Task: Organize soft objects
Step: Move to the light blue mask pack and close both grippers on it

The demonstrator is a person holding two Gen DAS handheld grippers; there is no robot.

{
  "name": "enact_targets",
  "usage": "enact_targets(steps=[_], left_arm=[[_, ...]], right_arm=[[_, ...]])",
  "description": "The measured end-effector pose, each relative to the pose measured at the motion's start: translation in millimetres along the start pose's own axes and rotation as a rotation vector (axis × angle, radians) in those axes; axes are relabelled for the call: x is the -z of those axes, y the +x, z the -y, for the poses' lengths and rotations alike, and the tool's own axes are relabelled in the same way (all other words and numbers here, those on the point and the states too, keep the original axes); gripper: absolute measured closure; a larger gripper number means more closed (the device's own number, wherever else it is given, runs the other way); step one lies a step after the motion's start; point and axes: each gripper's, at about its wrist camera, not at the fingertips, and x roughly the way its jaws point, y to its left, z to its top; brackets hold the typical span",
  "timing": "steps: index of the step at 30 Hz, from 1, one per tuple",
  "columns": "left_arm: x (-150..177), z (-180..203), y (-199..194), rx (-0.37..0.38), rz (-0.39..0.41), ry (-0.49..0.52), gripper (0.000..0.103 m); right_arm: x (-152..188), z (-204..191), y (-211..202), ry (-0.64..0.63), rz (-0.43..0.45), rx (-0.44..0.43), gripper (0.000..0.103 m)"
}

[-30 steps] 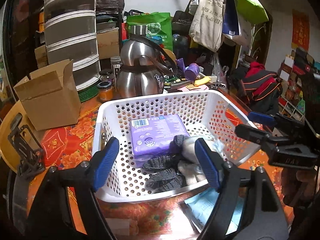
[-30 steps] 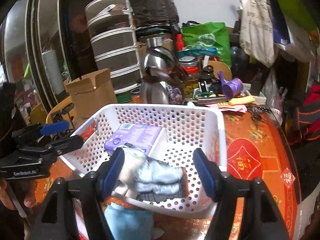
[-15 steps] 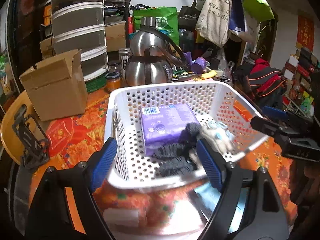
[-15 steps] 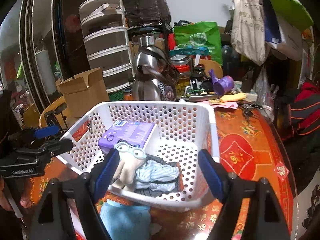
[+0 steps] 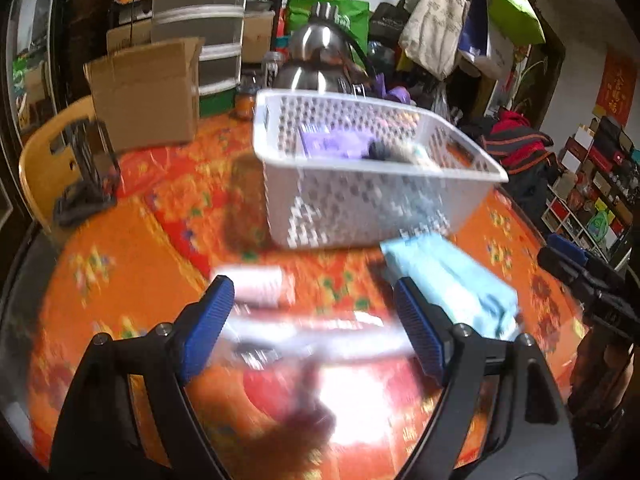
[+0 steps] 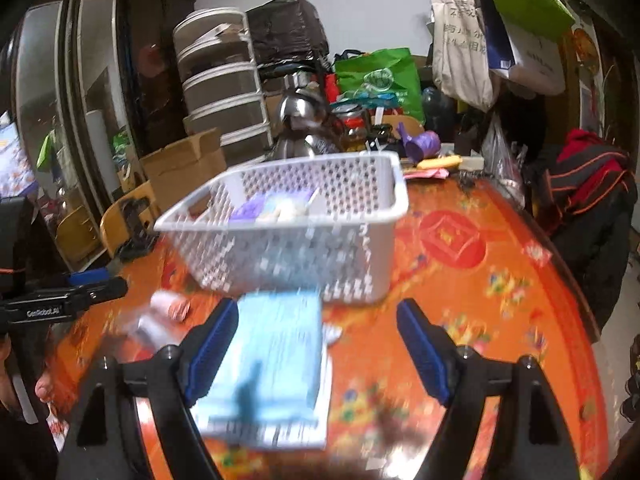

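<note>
A white perforated basket (image 5: pixel 360 200) stands on the orange-red tablecloth. Inside it are a purple pack (image 5: pixel 336 142), dark socks and a pale plush toy (image 6: pixel 288 210). In front of the basket lies a light blue soft pack (image 6: pixel 272 360), with a small white-pink roll (image 5: pixel 256 284) to its left. My left gripper (image 5: pixel 316 320) is open over the table near the roll, holding nothing. My right gripper (image 6: pixel 316 344) is open above the blue pack (image 5: pixel 452 284) with its pads clear of it. Both views are blurred by motion.
Behind the basket are a steel kettle (image 5: pixel 320 56), a cardboard box (image 5: pixel 148 92) and stacked plastic drawers (image 5: pixel 200 28). A wooden chair back (image 5: pixel 44 160) with a black stand sits at the left table edge. Bags hang at the back right.
Both grippers drew back and down from the basket, which now looks farther off. The plush toy that lay between the right fingers now rests in the basket. The blue pack has come into full view.
</note>
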Motion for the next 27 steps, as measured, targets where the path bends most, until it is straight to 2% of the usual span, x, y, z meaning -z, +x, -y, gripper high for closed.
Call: enact_targets(steps=[5,10,12,14,19,22,25,27], left_arm=[[30.0,21.8,9.0,0.049,-0.038,-0.004,0.023],[38.2,53.8,21.6,0.098,-0.061,0.016,0.023],[37.7,65.8,27.6,0.095,-0.070,0.021,0.023],[36.0,71.6,33.1,0.109,-0.076,0.014,0.023],[37.5,85.2,43.8,0.145,-0.094,0.017,0.028],[37.8,88.2,47.5,0.174,-0.090,0.018,0.034],[37.9,92.7,49.6,0.211,-0.087,0.027,0.042],[38.1,95.6,53.8,0.226,-0.096,0.032,0.048]], right_arm=[[38.1,-3.3,-2.8,-0.002,-0.029,-0.038,0.022],[44.5,-0.5,-5.5,-0.006,-0.030,-0.063,0.023],[43.9,0.7,-3.2,-0.010,-0.041,-0.076,0.031],[43.4,1.2,2.1,-0.016,-0.062,-0.105,0.044],[45.1,5.4,11.6,-0.029,-0.090,-0.144,0.046],[46.5,10.0,17.9,-0.031,-0.111,-0.184,0.046],[48.4,9.7,24.4,-0.039,-0.133,-0.227,0.056],[48.5,9.0,26.7,-0.047,-0.139,-0.245,0.059]])
